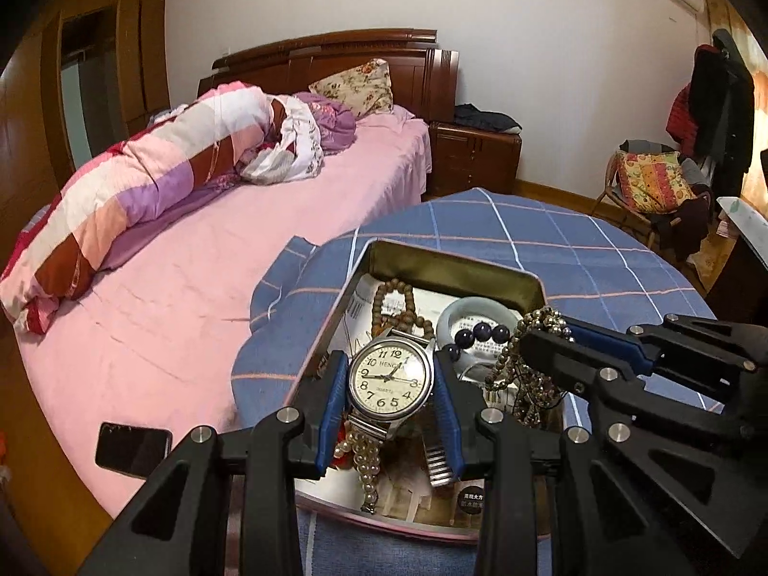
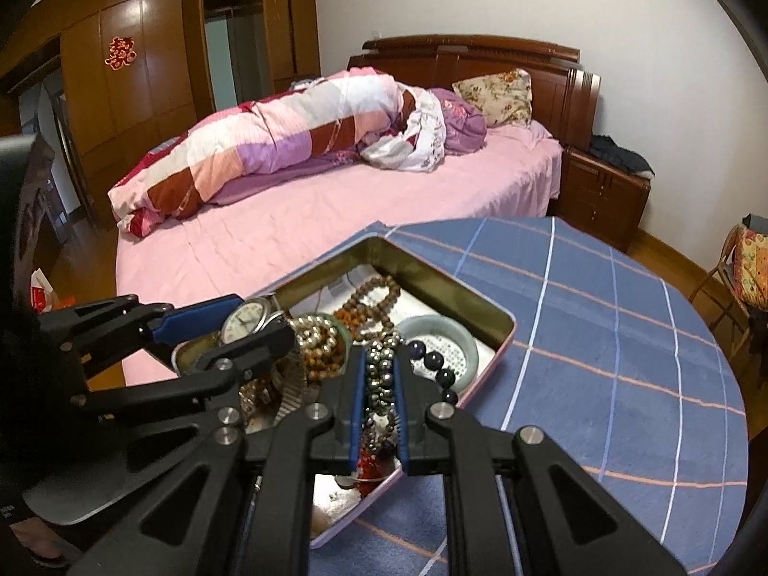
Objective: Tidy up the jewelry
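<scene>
Metal tin (image 1: 461,271), lid off, sits on a blue checked cloth (image 1: 576,249) over a round table beside a bed; it already holds most of the jewelry. Left gripper (image 1: 391,379): jaws part-way apart, pads pressed on either side of a wristwatch (image 1: 386,377), dial up, its steel band hanging toward the tin floor. Right gripper (image 2: 379,384): jaws nearly together, pinching a strand of dark metallic beads (image 2: 379,379) that droops in loops below the pads. Both loads are over the tin's interior, watch at its left half in the left wrist view, bead strand toward the right. Contents beneath: brown wooden bead string (image 1: 398,307) at the far wall, pale jade bangle (image 1: 473,321) on printed paper, a few large dark purple beads (image 1: 485,333) across the bangle, pearl strand (image 1: 362,456) near the front edge. Cannot tell whether either item touches the bottom yet. Judgement: step in hand is carrying or lowering two pieces into the tin at once. Next move calls for setting each down in a free patch, then opening the jaws. Risk: hanging bead loops may snag on the purple beads or on the gripper pads upon release; the watch band could catch the pearls.
</scene>
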A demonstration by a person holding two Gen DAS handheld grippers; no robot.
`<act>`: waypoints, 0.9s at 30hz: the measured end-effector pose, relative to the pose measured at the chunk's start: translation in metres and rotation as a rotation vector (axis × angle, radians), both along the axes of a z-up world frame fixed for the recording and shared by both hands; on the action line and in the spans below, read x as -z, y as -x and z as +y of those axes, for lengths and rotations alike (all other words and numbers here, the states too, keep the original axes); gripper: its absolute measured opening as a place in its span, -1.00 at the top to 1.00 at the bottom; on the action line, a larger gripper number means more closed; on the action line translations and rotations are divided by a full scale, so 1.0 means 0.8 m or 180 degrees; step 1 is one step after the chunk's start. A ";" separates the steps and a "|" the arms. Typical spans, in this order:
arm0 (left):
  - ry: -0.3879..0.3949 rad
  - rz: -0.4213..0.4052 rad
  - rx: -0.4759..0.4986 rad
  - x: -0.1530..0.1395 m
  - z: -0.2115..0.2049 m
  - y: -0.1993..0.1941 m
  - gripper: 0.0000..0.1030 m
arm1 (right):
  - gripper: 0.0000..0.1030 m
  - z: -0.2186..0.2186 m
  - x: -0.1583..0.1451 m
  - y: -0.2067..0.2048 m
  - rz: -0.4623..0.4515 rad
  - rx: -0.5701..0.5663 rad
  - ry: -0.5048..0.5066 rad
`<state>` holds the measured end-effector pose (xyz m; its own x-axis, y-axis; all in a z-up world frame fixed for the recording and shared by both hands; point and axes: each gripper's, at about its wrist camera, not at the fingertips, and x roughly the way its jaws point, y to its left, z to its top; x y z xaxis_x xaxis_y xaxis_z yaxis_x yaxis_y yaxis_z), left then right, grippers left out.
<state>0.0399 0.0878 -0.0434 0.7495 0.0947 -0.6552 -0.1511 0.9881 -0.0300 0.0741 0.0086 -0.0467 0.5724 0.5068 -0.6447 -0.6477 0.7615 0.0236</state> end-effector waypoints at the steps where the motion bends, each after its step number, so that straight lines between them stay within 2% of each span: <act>1: -0.0003 0.0010 0.0001 0.001 0.001 -0.001 0.30 | 0.74 0.000 0.002 -0.001 0.0016 0.0000 0.0010; 6: 0.0009 0.0049 -0.0041 0.005 0.002 -0.001 0.26 | 0.63 -0.007 0.010 -0.006 0.0153 -0.0027 -0.0065; 9: 0.0019 0.0035 -0.0131 0.003 0.005 0.002 0.02 | 0.49 -0.015 0.008 -0.006 0.0150 0.0046 -0.0093; 11: 0.0037 -0.0003 -0.0180 -0.001 0.007 0.004 -0.17 | 0.22 -0.022 0.005 -0.008 0.0160 0.0120 -0.0134; 12: 0.0057 -0.0022 -0.0199 -0.003 0.009 0.005 -0.21 | 0.16 -0.027 0.001 -0.008 0.0159 0.0151 -0.0177; 14: 0.0082 -0.0080 -0.0217 -0.009 0.011 0.009 -0.30 | -0.09 -0.036 -0.007 -0.005 0.0106 0.0217 -0.0223; 16: 0.0050 -0.0108 -0.0205 -0.014 0.008 0.011 -0.31 | -0.18 -0.040 -0.015 -0.003 0.0058 0.0244 -0.0258; 27: 0.0057 -0.0255 -0.0255 -0.031 0.015 0.017 -0.32 | -0.30 -0.044 -0.030 0.003 -0.0075 0.0312 -0.0313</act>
<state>0.0261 0.0995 -0.0183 0.7901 0.1452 -0.5955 -0.2260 0.9721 -0.0628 0.0717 -0.0268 -0.0230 0.6366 0.5078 -0.5804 -0.5717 0.8159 0.0868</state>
